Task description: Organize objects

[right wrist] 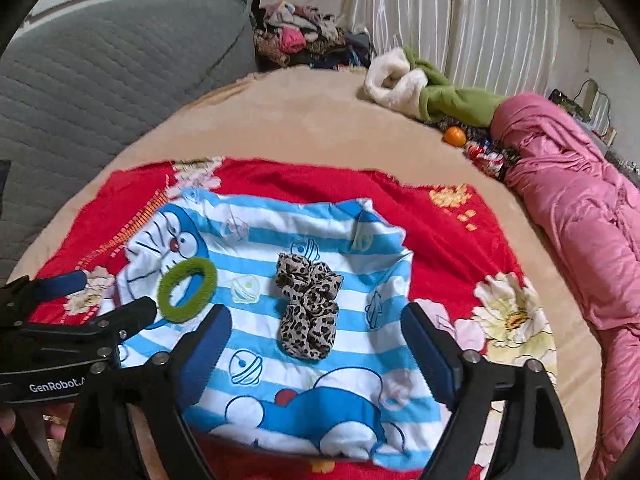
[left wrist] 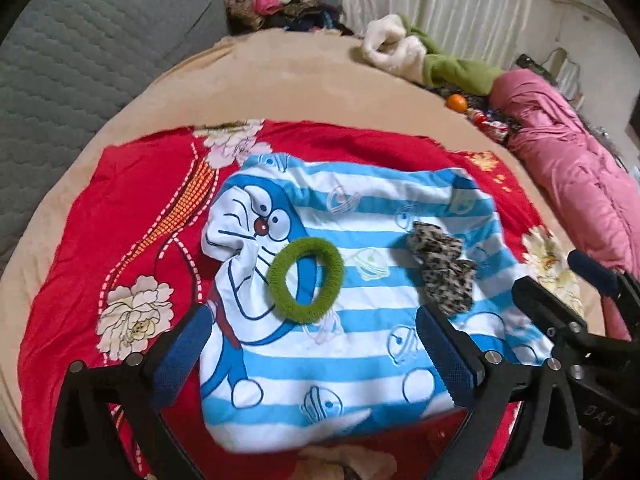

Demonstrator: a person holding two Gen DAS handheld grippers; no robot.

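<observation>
Striped cloth (left wrist: 360, 248) open around green hair ring (left wrist: 306, 280) and leopard scrunchie (right wrist: 310, 312); clutter along far edge.

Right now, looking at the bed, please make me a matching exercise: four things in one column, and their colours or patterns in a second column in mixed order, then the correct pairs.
Things:
1. fuzzy hair ring
2. scrunchie
3. cartoon cloth
4. quilt

Colours or patterns:
A. pink
B. leopard print
C. green
D. blue and white stripes

Pairs: 1-C, 2-B, 3-D, 4-A
</observation>
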